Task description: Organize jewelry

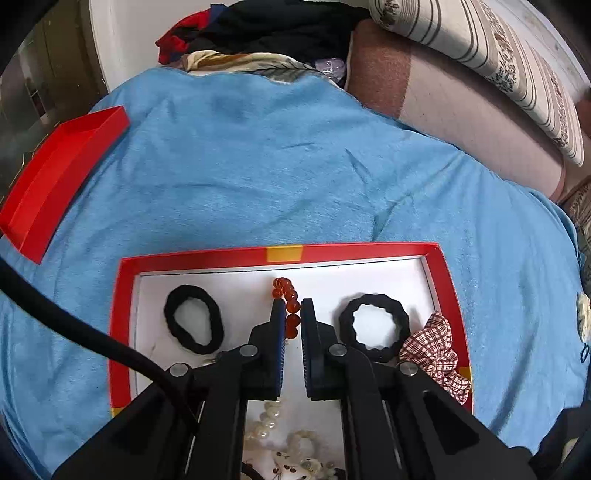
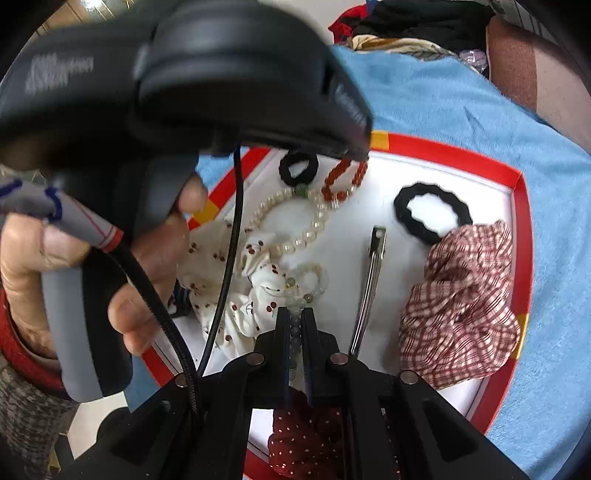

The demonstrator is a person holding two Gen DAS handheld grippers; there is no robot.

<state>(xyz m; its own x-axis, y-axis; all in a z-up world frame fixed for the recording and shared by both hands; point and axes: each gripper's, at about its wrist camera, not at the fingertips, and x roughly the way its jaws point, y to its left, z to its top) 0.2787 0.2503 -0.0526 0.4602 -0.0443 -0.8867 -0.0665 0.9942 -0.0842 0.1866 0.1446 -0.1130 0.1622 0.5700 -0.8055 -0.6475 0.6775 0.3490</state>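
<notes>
A red-rimmed white tray lies on a blue towel. My left gripper is shut on an amber bead bracelet, which also shows in the right wrist view. My right gripper is shut on a pale jade bead bracelet. The tray also holds two black hair ties, a pearl necklace, a silver hair clip, a plaid scrunchie and a white cherry-print scrunchie.
A red box lid lies on the towel at the far left. Clothes and a striped pillow are piled behind. A dark red dotted scrunchie sits under my right gripper. The left hand and gripper body fill the right wrist view's left side.
</notes>
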